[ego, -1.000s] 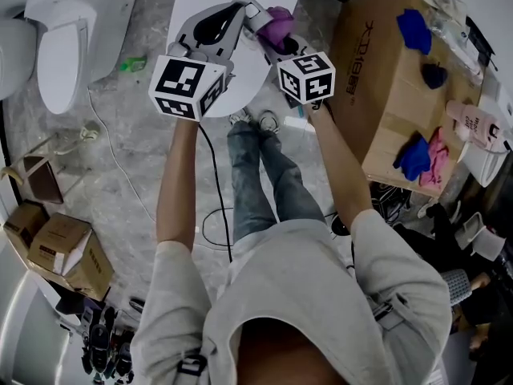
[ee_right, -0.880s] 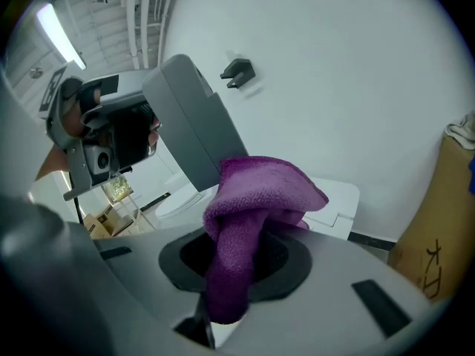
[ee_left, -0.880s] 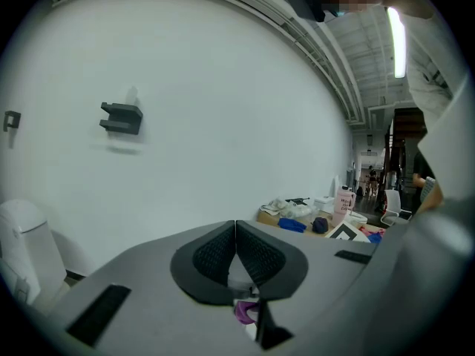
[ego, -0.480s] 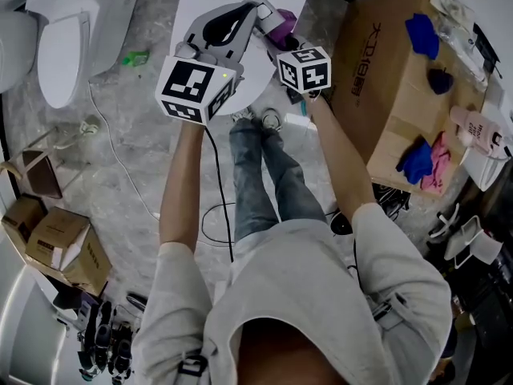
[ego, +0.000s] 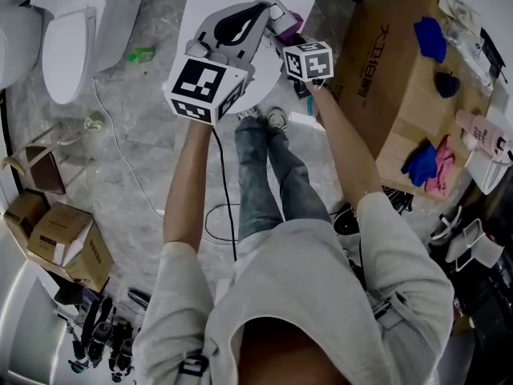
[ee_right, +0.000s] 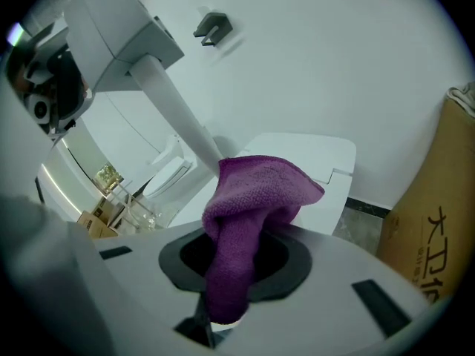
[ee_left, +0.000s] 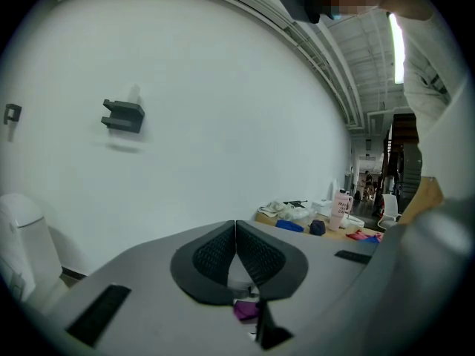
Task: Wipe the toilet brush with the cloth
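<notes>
White wall fills the background. At frame centre the right gripper [ee_right: 230, 273] jaws pinch the purple cloth [ee_right: 256, 195] against the toilet brush handle [ee_right: 177, 113], which the left gripper [ee_left: 236, 236] jaws clamp. A loose fold may slip off the handle mid-wipe.

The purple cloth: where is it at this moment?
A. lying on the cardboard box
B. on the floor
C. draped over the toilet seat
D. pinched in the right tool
D: the right gripper view shows the purple cloth clamped between the right tool's jaws.
</notes>
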The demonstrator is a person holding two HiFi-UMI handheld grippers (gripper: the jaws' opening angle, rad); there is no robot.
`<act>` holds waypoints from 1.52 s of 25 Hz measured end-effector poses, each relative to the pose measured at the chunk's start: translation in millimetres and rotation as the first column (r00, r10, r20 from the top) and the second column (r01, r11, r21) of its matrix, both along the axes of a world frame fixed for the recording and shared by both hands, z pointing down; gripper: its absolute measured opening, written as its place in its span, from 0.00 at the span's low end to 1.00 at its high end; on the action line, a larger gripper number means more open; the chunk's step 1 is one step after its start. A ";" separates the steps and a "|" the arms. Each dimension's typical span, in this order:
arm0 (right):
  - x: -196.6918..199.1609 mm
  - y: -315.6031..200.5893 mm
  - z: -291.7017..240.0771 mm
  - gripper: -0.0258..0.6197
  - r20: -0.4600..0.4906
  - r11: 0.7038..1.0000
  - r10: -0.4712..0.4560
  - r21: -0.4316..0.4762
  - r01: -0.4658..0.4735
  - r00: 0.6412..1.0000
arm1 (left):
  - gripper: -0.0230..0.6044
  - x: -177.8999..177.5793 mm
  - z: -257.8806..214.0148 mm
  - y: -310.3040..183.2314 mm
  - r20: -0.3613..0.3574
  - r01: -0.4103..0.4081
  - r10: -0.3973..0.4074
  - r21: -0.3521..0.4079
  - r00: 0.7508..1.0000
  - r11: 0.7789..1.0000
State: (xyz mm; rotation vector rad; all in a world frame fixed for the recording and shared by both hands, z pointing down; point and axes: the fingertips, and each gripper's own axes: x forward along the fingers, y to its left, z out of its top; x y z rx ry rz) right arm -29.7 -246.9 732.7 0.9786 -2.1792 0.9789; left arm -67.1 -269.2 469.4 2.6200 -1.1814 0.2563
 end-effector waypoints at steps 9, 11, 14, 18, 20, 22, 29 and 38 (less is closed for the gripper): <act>11.5 0.1 3.6 0.18 -0.035 1.000 0.027 0.001 -0.027 0.999 | 0.07 3.1 0.5 0.5 0.001 0.001 -0.001 -0.015 1.000 1.000; 15.8 1.9 -5.2 0.18 -0.032 0.999 0.037 0.028 -0.036 0.999 | 0.07 2.7 0.8 0.5 0.005 0.005 -0.005 -0.018 1.000 1.000; 23.8 5.4 -26.1 0.18 -0.034 0.995 0.040 0.093 -0.037 0.999 | 0.07 0.9 1.9 0.7 0.008 0.016 -0.016 -0.026 1.000 1.000; 33.7 8.6 -64.3 0.18 0.000 0.984 0.041 0.176 -0.040 0.999 | 0.07 -6.2 1.9 -2.7 0.016 0.055 -0.055 -0.030 0.998 0.998; 40.3 10.3 -85.0 0.18 0.013 0.975 0.038 0.218 -0.040 0.999 | 0.07 -13.5 -2.4 -4.4 0.018 0.090 -0.089 -0.014 0.996 0.996; 49.2 11.5 -104.4 0.18 0.009 0.965 0.038 0.259 -0.039 0.999 | 0.07 -19.6 -7.9 -3.7 0.012 0.110 -0.110 -0.003 0.994 0.994; 74.8 13.0 -170.9 0.18 -0.002 0.933 0.056 0.357 -0.052 0.998 | 0.07 -35.4 -24.5 15.3 0.014 0.165 -0.165 -0.008 0.986 0.986; 83.2 8.8 -260.1 0.18 0.005 0.884 0.060 0.464 -0.056 0.998 | 0.07 -50.3 -45.2 38.1 0.026 0.227 -0.226 -0.028 0.974 0.974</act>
